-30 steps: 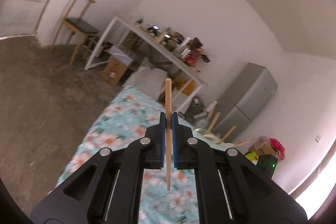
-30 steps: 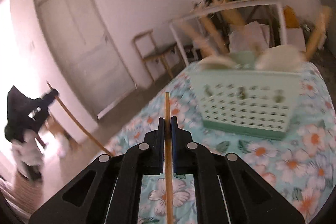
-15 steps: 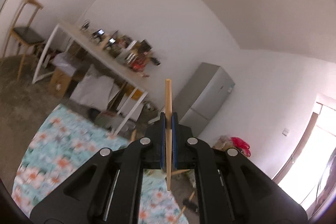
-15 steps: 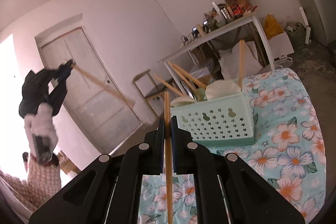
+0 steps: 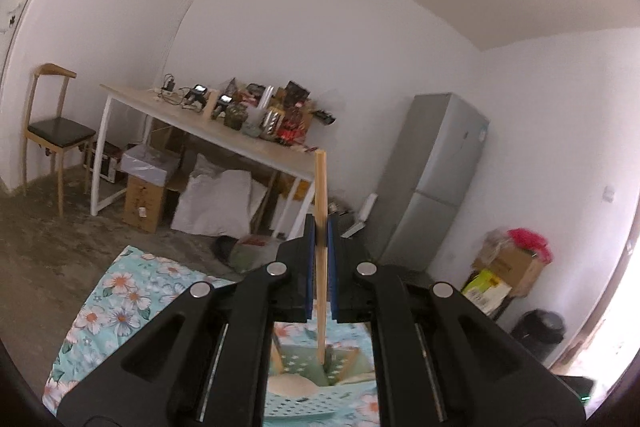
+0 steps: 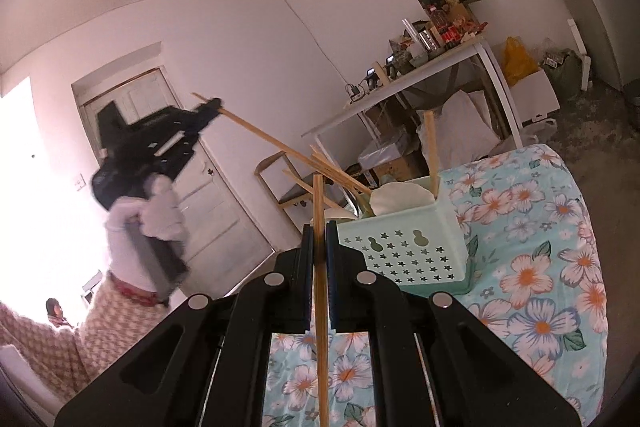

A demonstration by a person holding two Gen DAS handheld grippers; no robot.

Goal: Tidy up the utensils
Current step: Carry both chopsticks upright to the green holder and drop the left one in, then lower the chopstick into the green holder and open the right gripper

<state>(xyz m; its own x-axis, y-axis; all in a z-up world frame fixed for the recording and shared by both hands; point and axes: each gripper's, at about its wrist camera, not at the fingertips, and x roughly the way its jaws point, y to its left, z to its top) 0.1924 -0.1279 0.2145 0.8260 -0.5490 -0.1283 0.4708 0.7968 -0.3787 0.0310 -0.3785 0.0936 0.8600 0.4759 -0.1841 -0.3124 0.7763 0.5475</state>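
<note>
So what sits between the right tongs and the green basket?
Nothing: in the right wrist view only bare floral cloth separates the right tongs, shut on a chopstick, from the green basket.

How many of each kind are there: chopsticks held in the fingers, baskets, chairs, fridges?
Held chopsticks: 2
Basket: 1
Chair: 1
Fridge: 1
Total: 5
</note>
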